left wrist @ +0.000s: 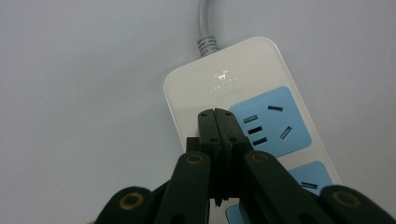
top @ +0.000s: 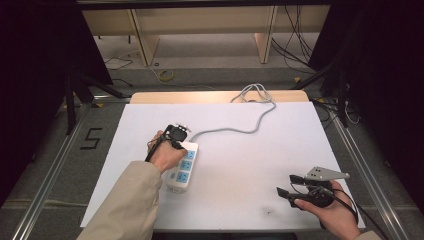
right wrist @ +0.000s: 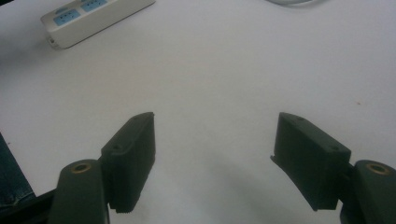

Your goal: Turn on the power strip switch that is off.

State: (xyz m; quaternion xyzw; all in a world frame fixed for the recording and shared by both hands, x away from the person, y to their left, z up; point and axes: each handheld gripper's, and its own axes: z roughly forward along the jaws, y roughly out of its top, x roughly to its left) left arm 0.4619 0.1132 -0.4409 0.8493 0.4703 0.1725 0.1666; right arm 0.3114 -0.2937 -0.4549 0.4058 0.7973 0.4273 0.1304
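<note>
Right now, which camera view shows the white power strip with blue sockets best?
The left gripper view: the white power strip with blue sockets is close, slots sharp. The high view shows it whole but small; the right gripper view, one far end.

A power strip (top: 183,167) lies on the counter (top: 240,160), left of its middle, its long side running toward the far edge. Its cable (top: 235,127) leaves the far end and winds right and back, off the rear edge. The left gripper (top: 181,144) sits over the strip's far end; the right gripper (top: 286,185) rests well apart, near the front right corner.
</note>
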